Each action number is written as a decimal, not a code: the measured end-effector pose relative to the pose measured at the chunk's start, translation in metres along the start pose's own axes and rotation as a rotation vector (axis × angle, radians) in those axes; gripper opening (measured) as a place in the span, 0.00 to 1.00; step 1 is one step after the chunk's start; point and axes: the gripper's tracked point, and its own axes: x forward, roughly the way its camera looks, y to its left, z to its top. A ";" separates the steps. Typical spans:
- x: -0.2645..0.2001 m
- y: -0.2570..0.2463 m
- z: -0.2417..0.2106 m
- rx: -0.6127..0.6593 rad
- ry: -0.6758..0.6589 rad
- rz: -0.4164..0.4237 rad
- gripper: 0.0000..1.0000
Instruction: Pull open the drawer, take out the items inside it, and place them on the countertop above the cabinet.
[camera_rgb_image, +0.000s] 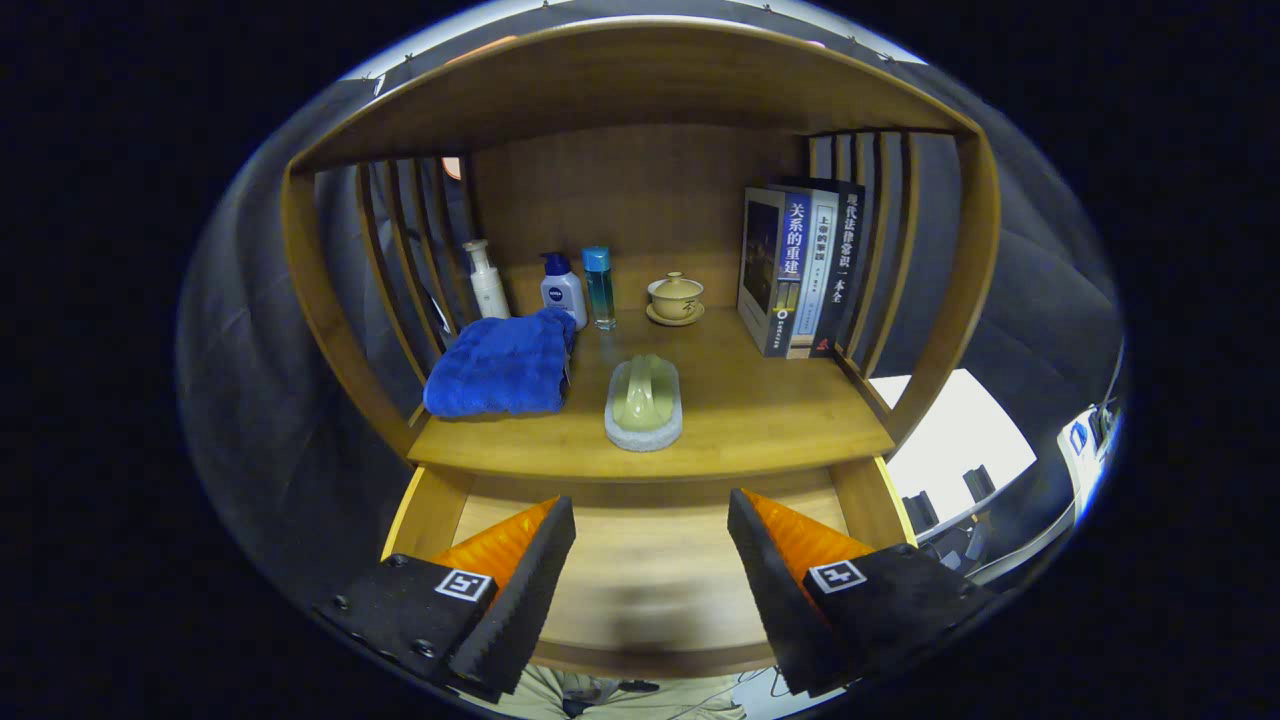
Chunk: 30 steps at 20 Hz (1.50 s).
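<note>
the drawer (640, 560) under me looks pulled out and bare, so i judge the unloading is about done. the brush (643, 403) sits near the countertop (760, 420) front edge, the blue towel (503, 365) beside it toward the left edge. best now is to back straight off without nudging either. my gripper (650, 545) is spread wide over the drawer, holding and touching nothing.

Dim, warm light; strong fisheye bending; drawer floor slightly blurred.
</note>
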 end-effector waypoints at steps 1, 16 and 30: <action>-0.006 0.000 -0.008 0.008 -0.006 0.003 0.99; -0.041 0.003 -0.107 0.009 -0.066 0.014 0.99; -0.039 0.000 -0.175 -0.013 -0.039 -0.014 0.99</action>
